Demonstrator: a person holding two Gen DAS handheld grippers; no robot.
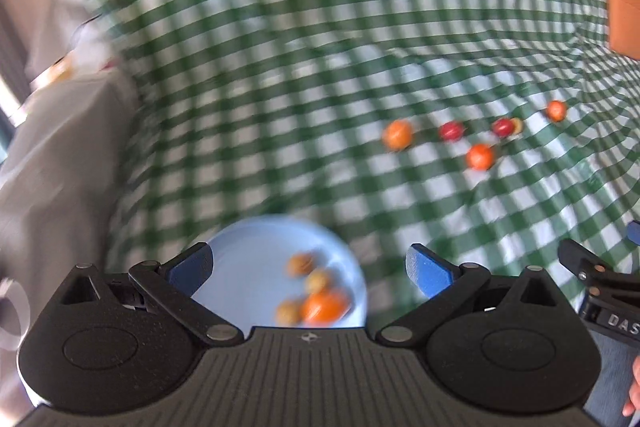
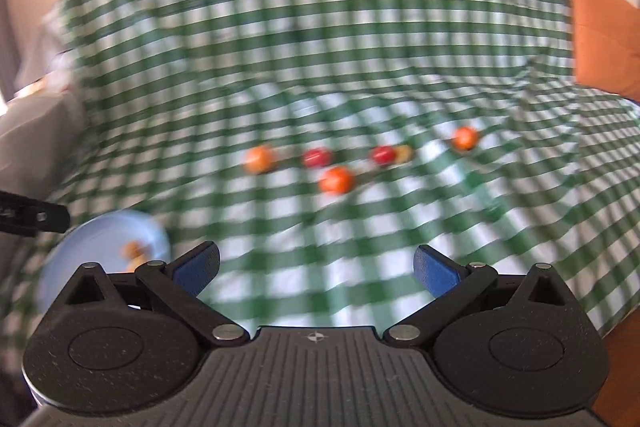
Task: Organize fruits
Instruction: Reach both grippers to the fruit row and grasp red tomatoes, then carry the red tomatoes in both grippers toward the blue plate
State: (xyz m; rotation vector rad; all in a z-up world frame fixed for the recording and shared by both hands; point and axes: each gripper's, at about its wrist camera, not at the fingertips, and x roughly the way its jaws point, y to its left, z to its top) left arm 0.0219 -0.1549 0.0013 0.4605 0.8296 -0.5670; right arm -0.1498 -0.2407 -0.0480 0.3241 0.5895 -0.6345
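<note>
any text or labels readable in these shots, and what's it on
"DAS": white letters, cut off by the frame edge, on the black body of the right gripper, seen at the right edge of the left wrist view.
No other writing shows; the small compass-like marks on both gripper bodies are symbols, not text.

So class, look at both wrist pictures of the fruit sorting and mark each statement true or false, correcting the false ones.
1. The plate is red. False: it is light blue.
2. Fruits already lie on the plate. True.
3. Both grippers, left gripper and right gripper, hold fruit. False: both are open and hold nothing.
4. Two red fruits lie on the checked cloth. True.
5. The cloth is blue and white. False: green and white.
</note>
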